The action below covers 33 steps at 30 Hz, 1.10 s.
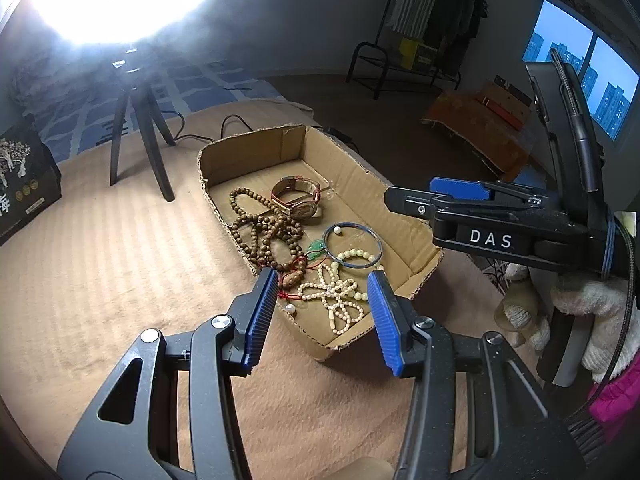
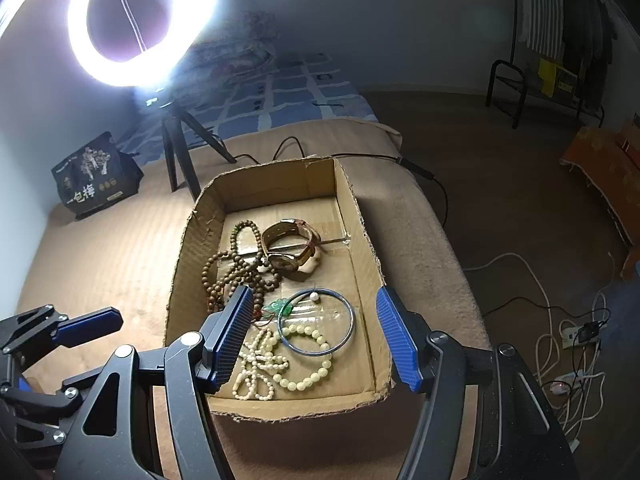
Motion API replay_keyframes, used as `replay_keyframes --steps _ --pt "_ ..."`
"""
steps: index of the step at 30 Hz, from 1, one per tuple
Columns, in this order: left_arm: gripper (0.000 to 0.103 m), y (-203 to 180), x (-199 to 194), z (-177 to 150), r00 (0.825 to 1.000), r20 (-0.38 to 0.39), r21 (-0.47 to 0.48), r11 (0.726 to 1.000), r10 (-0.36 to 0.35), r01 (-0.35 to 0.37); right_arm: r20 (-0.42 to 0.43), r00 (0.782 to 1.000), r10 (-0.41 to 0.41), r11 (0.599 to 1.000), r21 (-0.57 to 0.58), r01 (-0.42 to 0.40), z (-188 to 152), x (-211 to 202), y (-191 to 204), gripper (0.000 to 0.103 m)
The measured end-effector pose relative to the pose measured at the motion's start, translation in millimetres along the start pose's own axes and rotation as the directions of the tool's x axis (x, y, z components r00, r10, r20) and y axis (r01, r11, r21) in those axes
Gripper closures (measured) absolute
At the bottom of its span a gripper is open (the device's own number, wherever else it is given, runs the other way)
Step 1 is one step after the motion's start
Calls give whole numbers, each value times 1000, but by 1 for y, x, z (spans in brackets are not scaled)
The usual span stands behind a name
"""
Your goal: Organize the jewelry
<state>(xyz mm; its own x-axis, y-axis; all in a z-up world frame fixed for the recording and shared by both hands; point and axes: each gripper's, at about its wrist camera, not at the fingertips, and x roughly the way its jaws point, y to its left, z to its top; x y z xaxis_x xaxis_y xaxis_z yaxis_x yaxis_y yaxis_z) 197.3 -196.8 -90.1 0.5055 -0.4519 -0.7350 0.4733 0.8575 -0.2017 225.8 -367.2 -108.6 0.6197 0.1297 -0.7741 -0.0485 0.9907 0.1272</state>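
Note:
A shallow cardboard box [image 1: 400,216] [image 2: 360,216] sits on a tan blanket and holds the jewelry. Inside lie a brown-strap watch [image 1: 298,198] [image 2: 290,246], dark wooden bead strings [image 1: 264,236] [image 2: 224,276], a blue bangle [image 1: 352,245] [image 2: 316,322], a green pendant on red cord [image 1: 316,249] [image 2: 280,307], a pale green bead bracelet [image 2: 308,360] and cream bead strings [image 1: 334,296] [image 2: 256,368]. My left gripper [image 1: 322,320] is open and empty above the box's near corner. My right gripper [image 2: 316,340] is open and empty above the box's near end; it also shows in the left wrist view [image 1: 460,194].
A ring light on a black tripod [image 1: 140,136] [image 2: 180,152] stands on the blanket behind the box. A black printed bag [image 1: 24,184] [image 2: 96,176] sits at the far left. Cables and a power strip [image 2: 568,332] lie on the floor to the right.

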Motion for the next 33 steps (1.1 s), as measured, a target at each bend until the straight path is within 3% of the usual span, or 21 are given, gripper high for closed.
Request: replay_keyframes --steps 12,15,18,24,29,33 --pt "55 -7 -49 -7 998 63 -15 1000 25 -24 39 999 -22 999 -48 24 -7 -42 18 39" --pt "55 -15 -70 -11 995 84 12 999 52 -53 67 997 -31 998 -61 35 -11 -61 24 32" --pt "45 -17 -87 -14 992 105 12 998 64 -66 93 995 -41 997 -68 47 -13 -76 29 26" --pt "41 -21 -126 -27 985 139 27 994 102 -106 121 990 -71 995 -67 79 -24 -102 41 25" --pt "24 -23 -157 -43 976 179 25 991 125 -131 151 985 -86 993 -68 97 -35 -124 52 23" --pt "24 -27 -175 -56 966 205 46 985 155 -168 169 983 -69 997 -29 75 -44 -140 55 23"
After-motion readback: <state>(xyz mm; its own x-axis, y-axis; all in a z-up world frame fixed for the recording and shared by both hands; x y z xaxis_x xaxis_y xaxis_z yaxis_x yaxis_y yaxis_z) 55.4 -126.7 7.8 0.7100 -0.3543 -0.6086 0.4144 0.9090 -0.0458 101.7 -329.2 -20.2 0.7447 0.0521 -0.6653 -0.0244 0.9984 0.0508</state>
